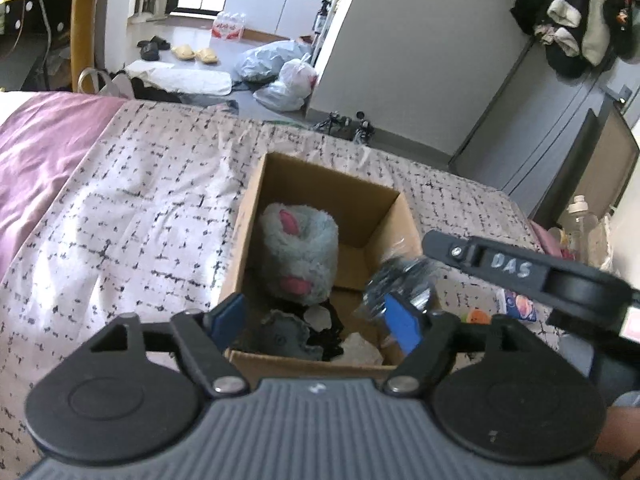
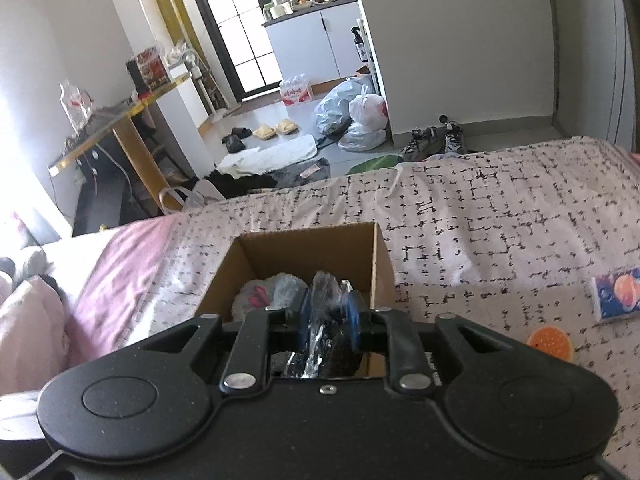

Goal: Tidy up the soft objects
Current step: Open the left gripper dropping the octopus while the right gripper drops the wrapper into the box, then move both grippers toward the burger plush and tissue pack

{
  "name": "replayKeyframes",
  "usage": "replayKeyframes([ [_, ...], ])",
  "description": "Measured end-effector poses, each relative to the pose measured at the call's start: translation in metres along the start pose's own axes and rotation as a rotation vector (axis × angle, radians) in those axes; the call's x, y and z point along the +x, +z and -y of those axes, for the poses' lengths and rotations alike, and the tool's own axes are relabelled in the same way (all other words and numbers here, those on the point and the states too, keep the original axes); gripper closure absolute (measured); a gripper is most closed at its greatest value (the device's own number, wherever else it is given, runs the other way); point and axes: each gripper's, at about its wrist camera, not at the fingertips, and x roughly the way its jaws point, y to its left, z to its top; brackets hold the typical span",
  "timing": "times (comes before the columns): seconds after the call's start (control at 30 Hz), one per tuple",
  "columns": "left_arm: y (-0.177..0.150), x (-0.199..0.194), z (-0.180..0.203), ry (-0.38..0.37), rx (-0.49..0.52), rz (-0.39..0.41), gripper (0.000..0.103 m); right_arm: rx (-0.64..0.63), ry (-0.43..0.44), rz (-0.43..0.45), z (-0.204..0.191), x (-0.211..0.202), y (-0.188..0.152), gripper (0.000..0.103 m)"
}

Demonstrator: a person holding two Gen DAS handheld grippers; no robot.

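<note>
An open cardboard box (image 1: 276,184) stands on the patterned bed; it also shows in the right wrist view (image 2: 308,240). Inside lies a grey plush toy with pink pads (image 1: 298,252), seen again in the right wrist view (image 2: 264,292), plus dark and white soft items (image 1: 316,332). My left gripper (image 1: 316,320) is open and empty over the box's near edge. My right gripper (image 2: 330,312) is shut on a dark item in clear plastic wrap (image 2: 328,320), held above the box's right side; the wrapped item (image 1: 400,280) also shows in the left wrist view.
A tissue pack with an orange print (image 2: 616,296) and an orange round object (image 2: 550,342) lie on the bed to the right. A pink blanket (image 1: 44,148) covers the bed's left. Bags, slippers and shoes lie on the floor beyond.
</note>
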Motion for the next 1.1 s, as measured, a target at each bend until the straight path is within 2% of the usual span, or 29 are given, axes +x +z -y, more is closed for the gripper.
replayKeyframes([
  [0.07, 0.002, -0.003, 0.002, 0.0, 0.009, 0.019, 0.022, 0.016, 0.006, 0.003, 0.003, -0.003, 0.0, 0.06],
  [0.1, 0.002, -0.005, 0.003, 0.003, 0.011, 0.032, 0.022, 0.03, 0.006, 0.014, 0.005, -0.006, 0.001, 0.047],
  [0.13, 0.003, -0.007, 0.003, 0.0, 0.008, 0.048, 0.021, 0.041, 0.003, 0.026, 0.008, -0.009, 0.0, 0.04],
  [0.27, 0.008, -0.013, 0.004, 0.004, -0.016, 0.104, 0.021, 0.091, 0.0, 0.052, 0.024, -0.022, 0.0, 0.029],
  [0.33, 0.008, -0.017, 0.003, -0.014, -0.033, 0.149, 0.021, 0.115, 0.0, 0.069, 0.034, -0.031, -0.003, 0.02],
  [0.4, 0.007, -0.02, 0.004, -0.031, -0.031, 0.196, 0.021, 0.125, -0.007, 0.076, 0.041, -0.039, -0.005, 0.017],
  [0.53, 0.006, -0.022, 0.013, -0.016, -0.017, 0.204, 0.021, 0.133, -0.001, 0.061, 0.052, -0.047, -0.012, 0.01],
  [0.7, 0.001, -0.026, 0.025, 0.008, 0.039, 0.168, 0.021, 0.164, 0.033, 0.044, 0.064, -0.061, -0.021, 0.005],
  [1.1, -0.029, -0.034, 0.047, -0.021, 0.025, 0.031, 0.02, 0.089, 0.022, 0.068, 0.084, -0.104, -0.04, 0.0],
])
